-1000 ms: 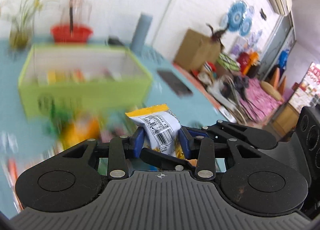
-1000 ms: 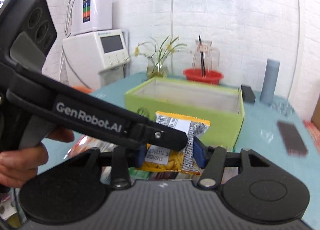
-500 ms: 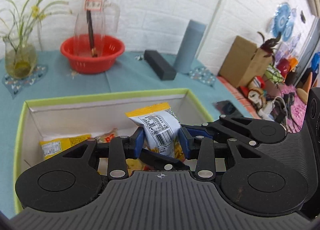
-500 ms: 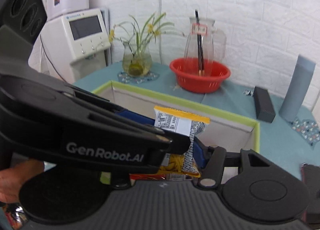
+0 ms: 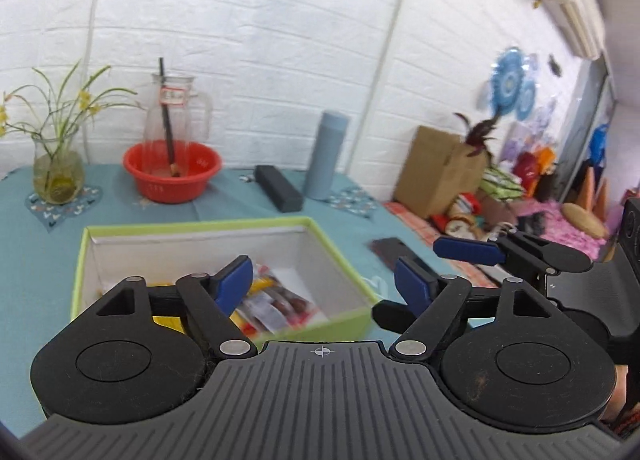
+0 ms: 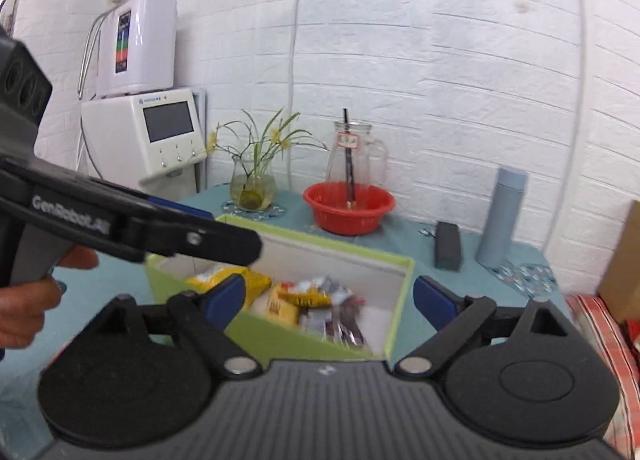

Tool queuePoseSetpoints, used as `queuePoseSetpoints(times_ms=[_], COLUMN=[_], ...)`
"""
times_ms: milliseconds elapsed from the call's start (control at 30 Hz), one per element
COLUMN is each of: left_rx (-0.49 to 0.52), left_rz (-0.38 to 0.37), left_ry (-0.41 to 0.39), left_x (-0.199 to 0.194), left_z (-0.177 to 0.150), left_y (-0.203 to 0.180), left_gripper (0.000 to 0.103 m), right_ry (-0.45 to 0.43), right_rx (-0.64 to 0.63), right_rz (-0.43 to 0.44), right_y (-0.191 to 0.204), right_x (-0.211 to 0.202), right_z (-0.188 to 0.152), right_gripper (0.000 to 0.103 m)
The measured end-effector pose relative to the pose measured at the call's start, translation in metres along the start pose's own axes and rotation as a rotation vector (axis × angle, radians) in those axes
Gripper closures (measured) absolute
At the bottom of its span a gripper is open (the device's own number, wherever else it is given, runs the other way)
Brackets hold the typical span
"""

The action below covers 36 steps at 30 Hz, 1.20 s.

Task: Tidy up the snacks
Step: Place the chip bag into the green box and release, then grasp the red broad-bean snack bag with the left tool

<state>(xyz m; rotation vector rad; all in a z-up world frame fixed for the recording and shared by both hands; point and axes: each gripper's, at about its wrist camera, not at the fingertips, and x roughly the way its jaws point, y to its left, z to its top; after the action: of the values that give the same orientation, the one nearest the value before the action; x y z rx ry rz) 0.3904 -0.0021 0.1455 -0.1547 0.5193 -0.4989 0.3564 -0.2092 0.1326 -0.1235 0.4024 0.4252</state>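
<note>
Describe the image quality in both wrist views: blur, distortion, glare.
Left wrist view: fisheye bends the brick wall; the snack packets in the green box are smeared by motion, and so is the cardboard box at the right; the red basin stays fairly sharp. Right wrist view: the same bowing; the snacks are soft, and so is the lettering on the left gripper; lighting is even, with no harsh glare.

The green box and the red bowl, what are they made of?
The green box looks like cardboard: thin straight walls, matte lime outside, plain white inside. The red bowl looks like plastic: one even bright colour with a slight sheen and a rolled rim. The pitcher standing in it seems to be glass, since the wall shows through it.
</note>
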Motion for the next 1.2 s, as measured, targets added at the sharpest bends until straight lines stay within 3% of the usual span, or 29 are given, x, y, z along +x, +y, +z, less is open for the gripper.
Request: queuePoseSetpoints(times_ms=[100,233,367,533,667,800,867,1000,1200], left_rx=[-0.005,-0.055,-0.059,0.028,0.052,0.054,0.048,0.046,-0.052], left_rz=[-0.050,-0.118,-0.172,-0.145,-0.119,-0.128,-0.145,-0.144,-0.188], left_ry=[0.041,0.177,0.279,0.306,0.347,0.350,0.358,0.365,0.422], left_x=[-0.014,-0.007,0.013,0.045,0.072,0.072,0.069,0.065,0.045], left_z=[-0.037,-0.097,-0.130,-0.127,-0.130,-0.134,-0.136,-0.141,-0.157], left_y=[-0.025,-0.050,-0.082,-0.117,-0.120,-0.117,-0.116,-0.112,-0.096], left_gripper=[0.034,0.037,0.044,0.045,0.045,0.045,0.053,0.054,0.057], right_ry=[0.039,0.180,0.250,0.233,0.278,0.273,0.255,0.241,0.244], right_rx=[0.041,0.099,0.161,0.182,0.152,0.113,0.110,0.105,0.083], right_rz=[-0.040,-0.121,-0.142,-0.055,-0.008,0.029,0.041,0.039,0.062], right_y=[-0.004,-0.008,-0.018,-0.025,-0.023,-0.014,-0.009,0.000,0.027], right_x=[-0.041,-0.073,-0.087,-0.074,-0.046,-0.037,-0.037,-0.040,-0.053], right_z=[-0.046,-0.123,-0.163,-0.165,-0.161,-0.156,-0.154,-0.152,-0.157], right_gripper=[0.010,0.010,0.010,0.010,0.010,0.009,0.009,0.009,0.009])
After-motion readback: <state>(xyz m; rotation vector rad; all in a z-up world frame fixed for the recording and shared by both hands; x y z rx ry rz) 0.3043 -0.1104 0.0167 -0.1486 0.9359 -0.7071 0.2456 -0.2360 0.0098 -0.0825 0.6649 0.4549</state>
